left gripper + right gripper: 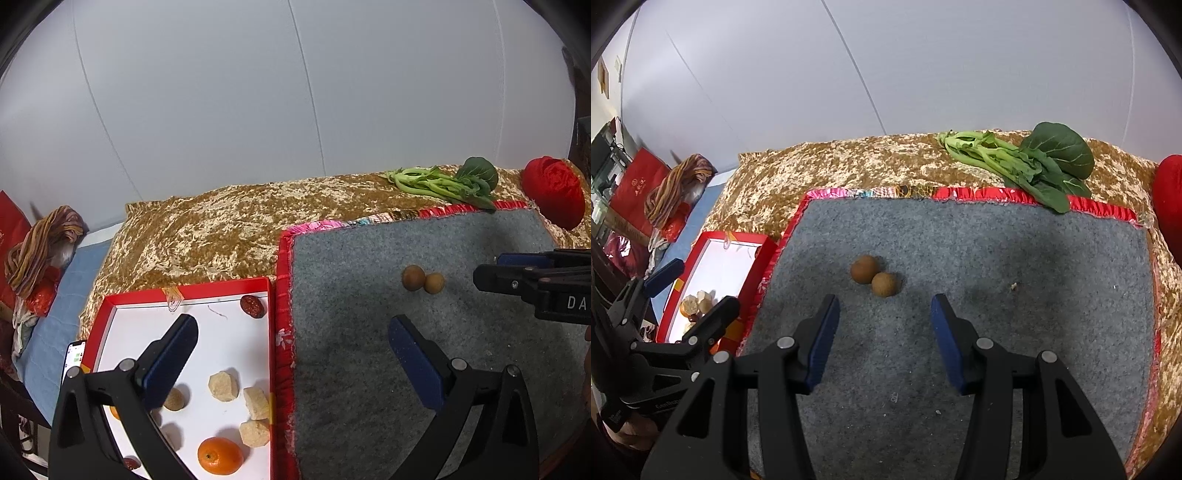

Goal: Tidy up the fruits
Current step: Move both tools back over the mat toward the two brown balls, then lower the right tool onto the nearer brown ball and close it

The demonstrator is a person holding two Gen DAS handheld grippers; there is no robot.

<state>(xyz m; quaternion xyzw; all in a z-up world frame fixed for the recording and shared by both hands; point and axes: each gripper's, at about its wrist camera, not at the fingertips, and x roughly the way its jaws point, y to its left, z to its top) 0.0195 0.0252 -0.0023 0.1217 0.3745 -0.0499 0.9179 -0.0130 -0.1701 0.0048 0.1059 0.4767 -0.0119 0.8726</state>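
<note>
Left tool (291,343) hangs released, straddling the box (192,290) edge and the grey mat (424,369); below it the box holds an orange (220,455), 3 beige chunks (223,386) and a red date (252,306). Right tool (884,317), fingers spread and empty, hovers just short of 2 touching brown fruits (864,269) on the mat, greens (1027,162) beyond.

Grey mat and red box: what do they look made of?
Grey mat: looks like felt or low-pile carpet, matte and fuzzy with speckled fibres, edged in shiny red satin-like trim. Red box: probably cardboard, thin straight walls, smooth red outside, plain white inside.
</note>
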